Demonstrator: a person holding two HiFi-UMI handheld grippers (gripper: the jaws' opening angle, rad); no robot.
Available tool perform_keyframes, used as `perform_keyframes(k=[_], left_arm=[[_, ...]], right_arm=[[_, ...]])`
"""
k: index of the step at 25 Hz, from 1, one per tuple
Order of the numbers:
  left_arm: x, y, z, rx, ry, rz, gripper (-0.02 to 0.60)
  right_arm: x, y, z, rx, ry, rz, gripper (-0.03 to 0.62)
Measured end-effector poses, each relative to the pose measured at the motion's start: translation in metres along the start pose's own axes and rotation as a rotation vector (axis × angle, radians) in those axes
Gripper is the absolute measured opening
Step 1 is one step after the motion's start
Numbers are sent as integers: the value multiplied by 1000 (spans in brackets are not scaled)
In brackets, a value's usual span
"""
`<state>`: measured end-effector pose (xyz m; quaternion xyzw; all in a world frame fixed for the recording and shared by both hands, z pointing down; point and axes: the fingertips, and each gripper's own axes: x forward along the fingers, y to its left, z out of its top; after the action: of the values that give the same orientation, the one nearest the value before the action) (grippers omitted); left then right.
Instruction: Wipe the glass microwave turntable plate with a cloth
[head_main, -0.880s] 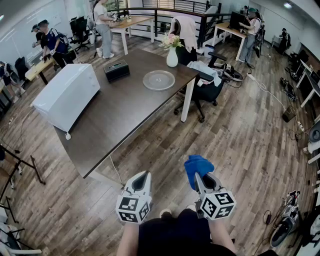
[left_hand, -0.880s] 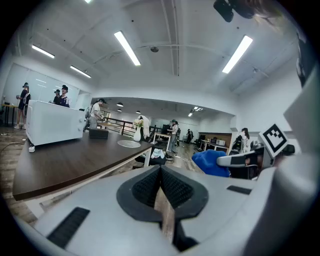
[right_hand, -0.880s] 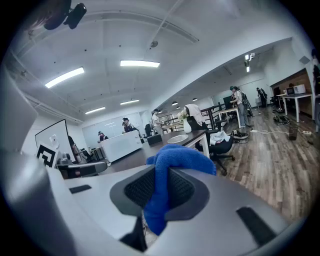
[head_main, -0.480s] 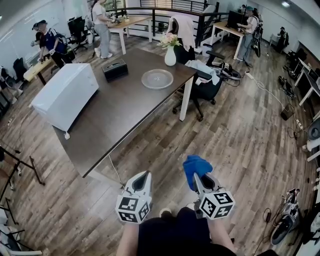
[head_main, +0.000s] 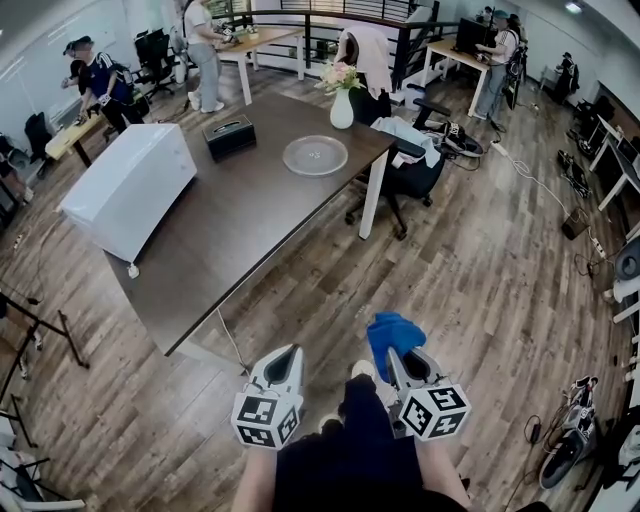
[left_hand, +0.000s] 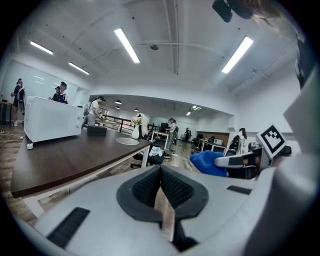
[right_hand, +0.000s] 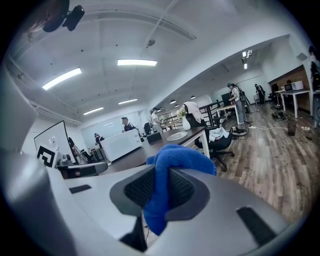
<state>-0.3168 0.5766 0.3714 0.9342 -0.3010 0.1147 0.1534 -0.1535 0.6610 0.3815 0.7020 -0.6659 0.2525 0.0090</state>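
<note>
In the head view we hold both grippers low over the wooden floor, well apart from the long dark brown bench. The round clear glass turntable plate lies flat at the bench's far end, near its right edge and near a white vase of flowers. The left gripper carries nothing. The right gripper carries the crumpled blue cloth.

In the left gripper view the fingers are pressed together with nothing between them. The glass turntable plate shows small, far down the bench.

In the right gripper view the fingers are clamped on a fold of the blue cloth, with most of it bunched above the tips.

We judge two risks. The plate sits loose near an edge, so a one-sided wipe could push it along the bench, off the edge or into the vase unless the left gripper steadies it. The cloth is pinched by one fold only, so hard rubbing could drag it out of the fingers.

Against the earlier frames, one leg now reaches forward and a light shoe shows between the grippers, so we seem to be stepping toward the bench. The grippers, cloth and plate look unchanged.
</note>
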Motion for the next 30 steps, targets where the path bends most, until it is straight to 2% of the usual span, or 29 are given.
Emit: perform_keyframes(k=[10,30], left_arm=[[39,22,11,-16,-7,36,5],[200,72,80,-16,-22,102,5]], right_arm=[[52,-13,15,-2,26,50,46],[198,-106,99,9,80,92,46]])
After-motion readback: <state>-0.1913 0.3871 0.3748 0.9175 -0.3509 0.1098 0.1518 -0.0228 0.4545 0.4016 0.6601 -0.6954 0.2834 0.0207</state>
